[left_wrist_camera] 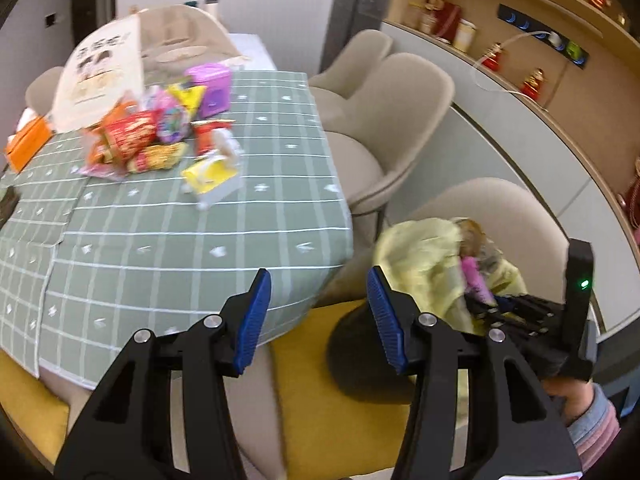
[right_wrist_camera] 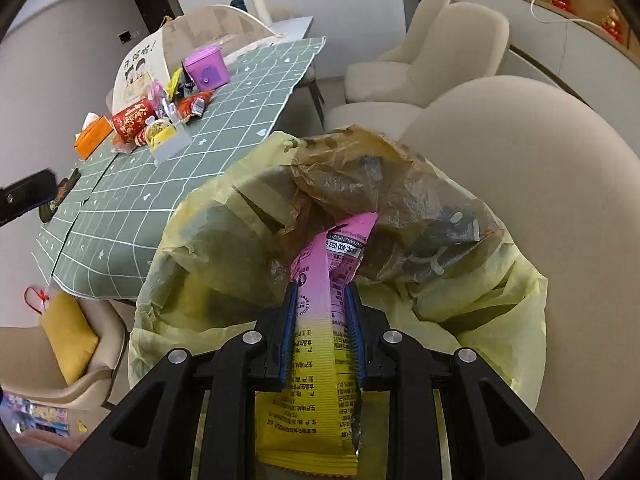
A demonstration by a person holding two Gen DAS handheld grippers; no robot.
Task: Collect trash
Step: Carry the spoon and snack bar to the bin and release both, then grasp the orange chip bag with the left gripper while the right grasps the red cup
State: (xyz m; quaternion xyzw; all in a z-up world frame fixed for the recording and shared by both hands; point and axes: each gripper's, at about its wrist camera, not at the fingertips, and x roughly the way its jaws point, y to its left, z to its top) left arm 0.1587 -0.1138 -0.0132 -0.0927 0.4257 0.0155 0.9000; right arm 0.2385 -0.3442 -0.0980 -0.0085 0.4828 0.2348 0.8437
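A dining room with padded beige chairs [right_wrist_camera: 520, 184] surrounds your desk [left_wrist_camera: 160, 248], draped in a sage-green cloth with a white grid. Crinkly snack wrappers [left_wrist_camera: 136, 140] in red, yellow and pink are heaped beside a purple plastic box [left_wrist_camera: 212, 88]. Your left gripper [left_wrist_camera: 320, 316] stands wide with nothing between its ribbed blue pads. Your right gripper [right_wrist_camera: 324, 332] clamps a flat pink-and-yellow wrapper [right_wrist_camera: 320, 320] with fine print, "400 033" readable, over a thin, wrinkled yellow trash bag [right_wrist_camera: 200, 272].
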